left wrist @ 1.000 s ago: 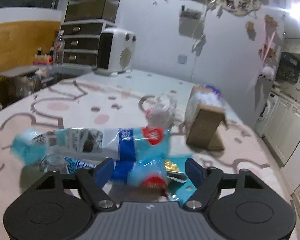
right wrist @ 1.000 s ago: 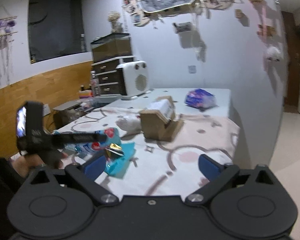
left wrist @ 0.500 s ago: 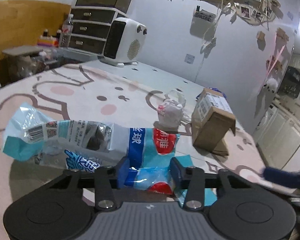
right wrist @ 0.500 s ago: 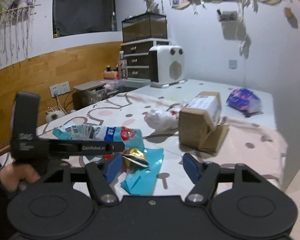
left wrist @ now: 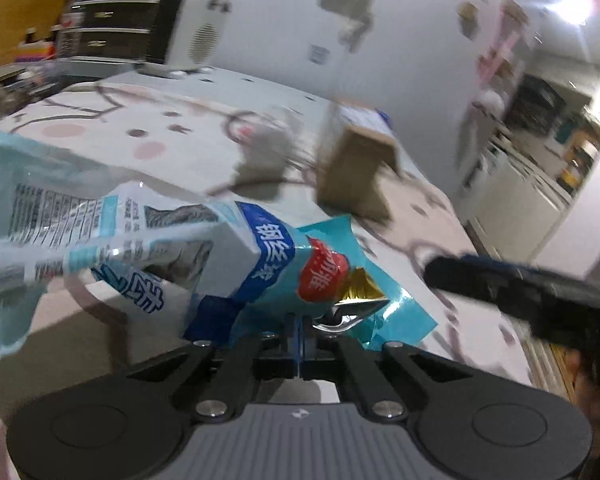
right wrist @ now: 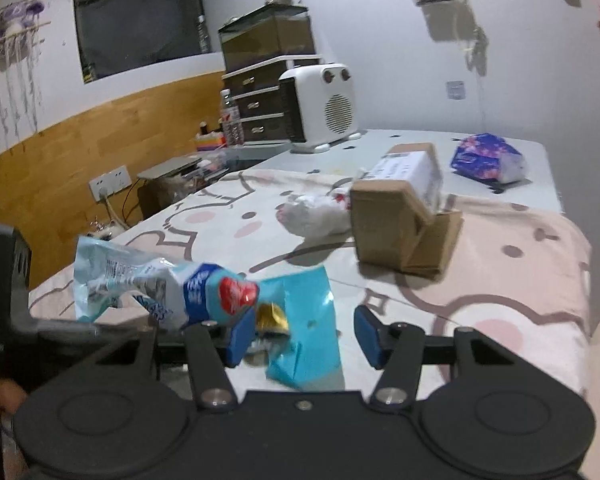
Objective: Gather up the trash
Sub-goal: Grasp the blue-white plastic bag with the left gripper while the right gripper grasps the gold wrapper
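While two wrappers (right wrist: 160,284), one box (right wrist: 396,216) and one white bag (right wrist: 312,216) lie on the bench (right wrist: 500,280), left fingers (left wrist: 302,330) pinch the printed wrapper's end; right fingers (right wrist: 236,338), just narrowing, stand half-open around the teal wrapper (right wrist: 308,320).

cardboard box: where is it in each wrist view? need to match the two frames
Left wrist: cardboard box upper centre-right, blurred, beyond the blue snack bag.
Right wrist: cardboard box centre-right, on the patterned cloth.
Shared landmark: white heater at the table's far end.
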Motion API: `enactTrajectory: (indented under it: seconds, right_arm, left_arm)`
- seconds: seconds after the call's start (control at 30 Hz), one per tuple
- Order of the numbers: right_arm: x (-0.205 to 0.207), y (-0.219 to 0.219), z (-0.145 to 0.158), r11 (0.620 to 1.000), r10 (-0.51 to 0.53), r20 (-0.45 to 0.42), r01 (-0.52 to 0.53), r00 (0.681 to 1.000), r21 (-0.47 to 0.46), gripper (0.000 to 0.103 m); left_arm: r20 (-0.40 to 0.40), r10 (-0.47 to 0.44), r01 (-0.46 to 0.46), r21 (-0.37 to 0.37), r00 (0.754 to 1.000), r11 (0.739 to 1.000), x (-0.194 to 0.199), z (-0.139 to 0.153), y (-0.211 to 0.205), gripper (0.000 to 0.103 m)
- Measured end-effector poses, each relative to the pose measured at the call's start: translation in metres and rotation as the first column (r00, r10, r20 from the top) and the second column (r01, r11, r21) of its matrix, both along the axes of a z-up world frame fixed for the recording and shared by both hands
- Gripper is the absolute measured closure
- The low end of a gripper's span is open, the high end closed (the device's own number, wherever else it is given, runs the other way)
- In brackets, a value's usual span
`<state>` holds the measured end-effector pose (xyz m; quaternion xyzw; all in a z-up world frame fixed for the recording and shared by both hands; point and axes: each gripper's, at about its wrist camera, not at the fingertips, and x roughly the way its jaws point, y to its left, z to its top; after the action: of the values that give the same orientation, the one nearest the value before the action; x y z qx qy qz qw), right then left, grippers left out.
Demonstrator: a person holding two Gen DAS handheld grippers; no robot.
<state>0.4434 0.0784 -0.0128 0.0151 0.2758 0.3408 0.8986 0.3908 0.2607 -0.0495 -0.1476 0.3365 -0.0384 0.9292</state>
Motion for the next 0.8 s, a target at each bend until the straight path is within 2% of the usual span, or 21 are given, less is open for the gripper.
enactTrajectory:
  seconds: [0.13, 0.23, 0.33, 0.47, 0.53, 0.8]
  right_arm:
    - [-0.003, -0.022, 0.002, 1.000, -0.012, -0.037, 0.013, 0.999, 0.028, 0.051]
    - [-0.007, -0.035, -0.001, 0.999, 0.005, -0.054, -0.003, 0.999, 0.041, 0.051]
    - [-0.009, -0.037, -0.012, 0.998, 0.058, -0.089, -0.056, 0.994, 0.024, 0.054]
    - [-0.015, -0.029, -0.026, 0.992, 0.128, -0.124, -0.128, 0.984, 0.009, 0.067]
    - [-0.018, -0.025, -0.028, 0.991, 0.136, -0.125, -0.136, 0.983, 0.007, 0.069]
    - [-0.036, -0.038, -0.013, 0.984, 0.159, -0.092, -0.149, 0.983, 0.100, 0.069]
  left_arm:
    - [0.024, -0.135, 0.135, 0.020, 0.991, 0.991, -0.021, 0.003, -0.025, 0.103]
    - [0.060, -0.193, 0.191, 0.040, 0.979, 0.981, -0.033, 0.007, -0.033, 0.103]
    - [0.045, -0.172, 0.170, 0.035, 0.984, 0.985, -0.030, 0.003, -0.029, 0.103]
    - [0.031, -0.158, 0.158, 0.023, 0.987, 0.987, -0.026, 0.002, -0.024, 0.103]
    - [0.033, -0.157, 0.157, 0.023, 0.987, 0.987, -0.026, 0.004, -0.024, 0.103]
    - [0.025, -0.156, 0.155, 0.022, 0.988, 0.988, -0.025, 0.004, -0.025, 0.103]
